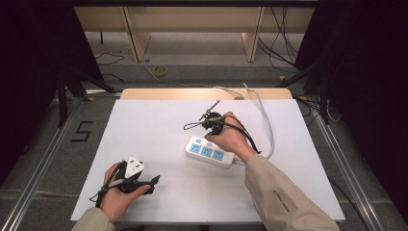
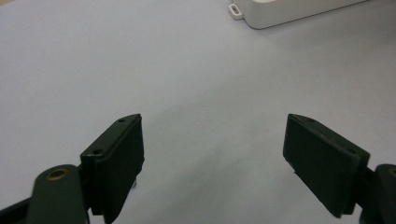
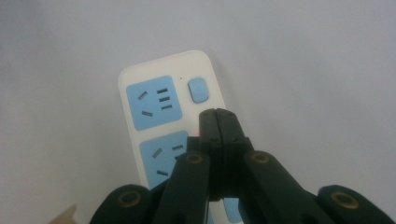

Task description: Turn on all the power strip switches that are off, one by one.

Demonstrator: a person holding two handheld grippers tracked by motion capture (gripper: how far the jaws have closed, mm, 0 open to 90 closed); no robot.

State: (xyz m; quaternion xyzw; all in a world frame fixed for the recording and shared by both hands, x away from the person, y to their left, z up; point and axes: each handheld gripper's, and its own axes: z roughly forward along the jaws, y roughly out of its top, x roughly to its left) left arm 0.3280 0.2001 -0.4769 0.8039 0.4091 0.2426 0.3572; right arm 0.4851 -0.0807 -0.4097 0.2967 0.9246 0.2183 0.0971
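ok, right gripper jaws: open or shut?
Shut. In the right gripper view the right gripper has its two black jaws pressed together with no gap, tips over the power strip beside a switch, nothing between them.

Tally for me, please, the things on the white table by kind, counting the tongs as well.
Power strips: 1, white with blue sockets, its grey cable trailing off the far edge.
Tongs: 2, the left tongs open over bare table, the right tongs shut with their tips over the strip's switch end.
Total: 3
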